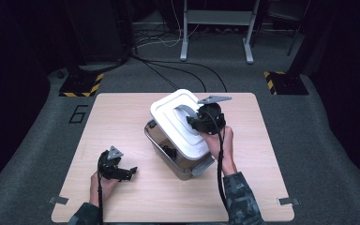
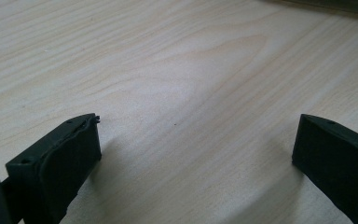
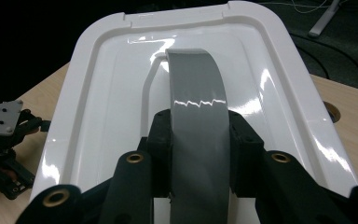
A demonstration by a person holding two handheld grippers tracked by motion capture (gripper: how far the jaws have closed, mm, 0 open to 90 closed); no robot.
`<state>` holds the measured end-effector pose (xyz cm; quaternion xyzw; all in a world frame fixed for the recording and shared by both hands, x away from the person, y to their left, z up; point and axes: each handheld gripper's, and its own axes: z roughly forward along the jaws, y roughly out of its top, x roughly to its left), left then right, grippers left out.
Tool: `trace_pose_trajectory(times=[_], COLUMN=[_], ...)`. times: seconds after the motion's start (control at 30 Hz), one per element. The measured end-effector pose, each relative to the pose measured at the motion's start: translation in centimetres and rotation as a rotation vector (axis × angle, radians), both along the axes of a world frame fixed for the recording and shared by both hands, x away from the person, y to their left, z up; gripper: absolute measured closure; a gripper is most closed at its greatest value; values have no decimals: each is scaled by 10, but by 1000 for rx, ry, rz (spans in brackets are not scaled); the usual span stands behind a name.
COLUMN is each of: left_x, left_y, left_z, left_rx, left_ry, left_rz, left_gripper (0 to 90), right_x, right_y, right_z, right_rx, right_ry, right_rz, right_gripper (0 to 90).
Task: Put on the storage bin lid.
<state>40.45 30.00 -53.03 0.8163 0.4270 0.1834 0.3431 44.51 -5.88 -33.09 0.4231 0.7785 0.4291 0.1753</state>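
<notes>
So, middle of the high view: there's a clear storage bin [image 1: 178, 157] sitting on the wooden table [image 1: 122, 117], and its white lid [image 1: 180, 119] is tilted up off it, higher at the top of the frame and lower toward the bottom right corner of the bin. The right gripper [image 1: 205, 119] has its jaws closed on the lid's grey handle [image 1: 187, 112]. In the right gripper view you can see it clearly, the grey strap [image 3: 198, 121] runs up the centre of the frame with a black jaw pressed against each side, and the glossy white lid [image 3: 98, 107] spreads out behind it.

The left gripper [image 1: 122, 172] is down in the lower left of the high view, resting low over bare table, well apart from the bin. Its own view shows the jaws spread wide, one at the lower left and one at the lower right, nothing between them but wood grain [image 2: 186, 102].

Something dark sits inside the bin [image 1: 169, 151], can't tell what it is.
</notes>
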Motion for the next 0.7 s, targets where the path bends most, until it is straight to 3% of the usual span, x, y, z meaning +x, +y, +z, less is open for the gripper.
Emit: trace_pose_trajectory(times=[0.7], left_x=[0], left_y=[1], left_z=[1], left_rx=[8], left_ry=[1], left_rz=[-6], left_gripper=[7], right_x=[-7], right_y=[19], right_z=[-12], right_rx=[-19], right_ry=[44], right_rz=[23], right_gripper=[667])
